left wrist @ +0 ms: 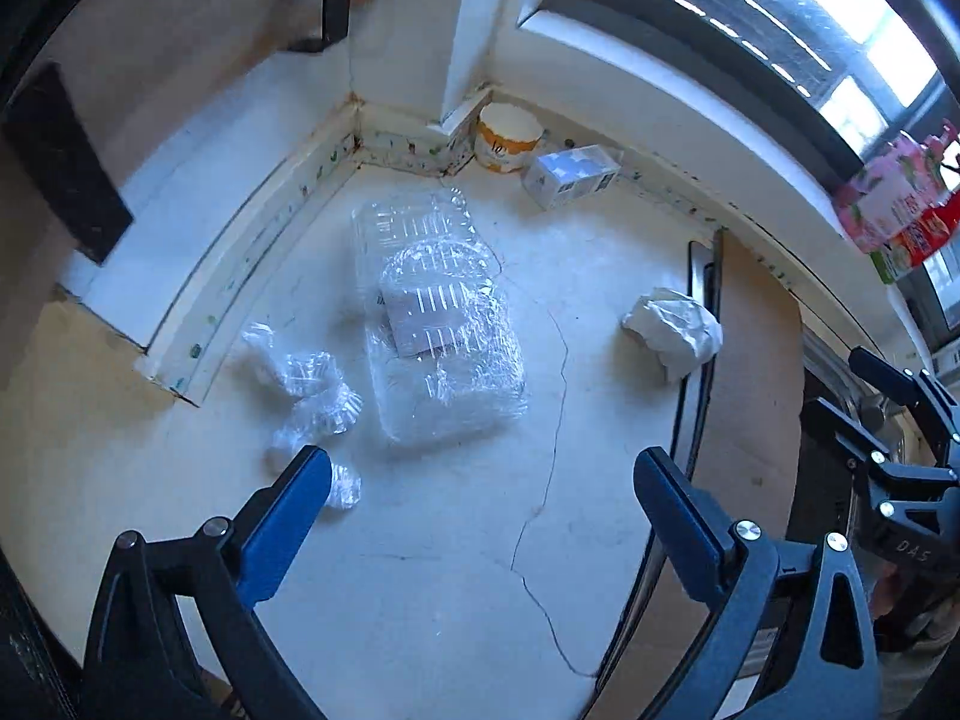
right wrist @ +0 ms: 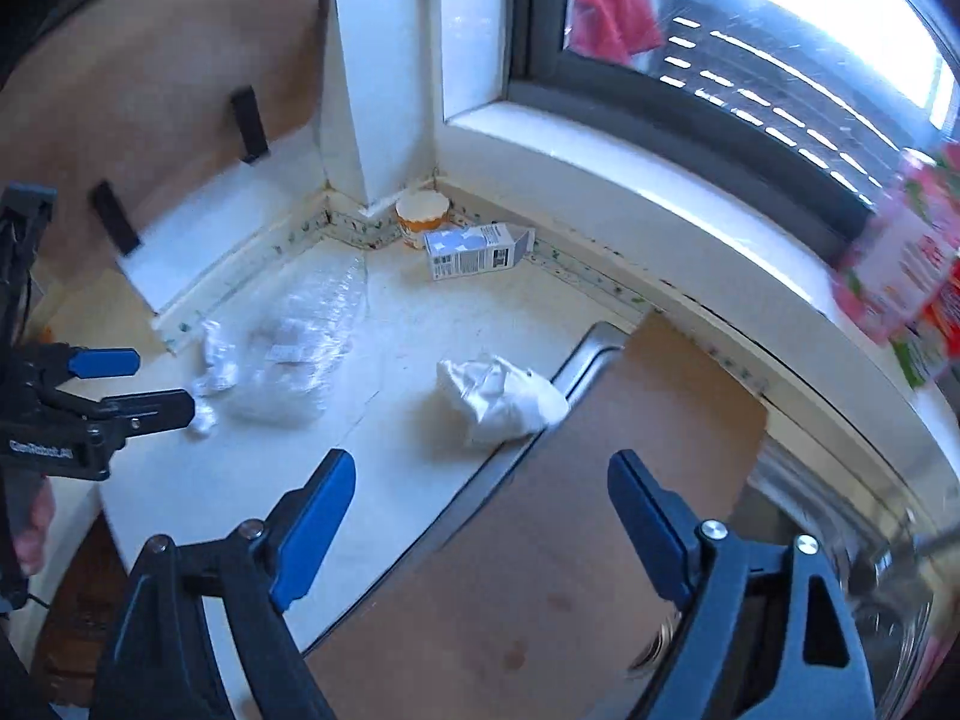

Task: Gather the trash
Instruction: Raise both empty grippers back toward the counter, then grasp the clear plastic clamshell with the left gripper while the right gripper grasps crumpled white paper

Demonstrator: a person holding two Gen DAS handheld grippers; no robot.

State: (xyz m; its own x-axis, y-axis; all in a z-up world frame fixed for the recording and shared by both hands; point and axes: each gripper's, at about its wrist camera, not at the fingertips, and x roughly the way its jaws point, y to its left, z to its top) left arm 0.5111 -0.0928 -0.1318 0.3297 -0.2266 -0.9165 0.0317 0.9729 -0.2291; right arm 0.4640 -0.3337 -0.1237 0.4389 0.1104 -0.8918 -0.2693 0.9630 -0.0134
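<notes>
On the white counter (left wrist: pixel 456 540) lies a clear plastic clamshell box (left wrist: pixel 432 324) with crumpled clear wrap (left wrist: pixel 306 390) to its left. A white paper wad (left wrist: pixel 675 327) rests at the sink's edge. In the corner stand an orange-and-white paper cup (left wrist: pixel 507 135) and a small carton (left wrist: pixel 570 174) lying on its side. My left gripper (left wrist: pixel 483 480) hangs open just short of the clamshell, with nothing between its fingers. My right gripper (right wrist: pixel 480 480) is open and empty, just short of the paper wad (right wrist: pixel 498 396). The carton (right wrist: pixel 474 252) and cup (right wrist: pixel 420 219) lie beyond it.
A brown board (right wrist: pixel 570 510) covers part of the steel sink (right wrist: pixel 840 570) on the right. A window sill above holds a pink package (left wrist: pixel 894 204). Walls close the corner at the back and left. Cracks run across the counter. Each gripper shows at the edge of the other's view.
</notes>
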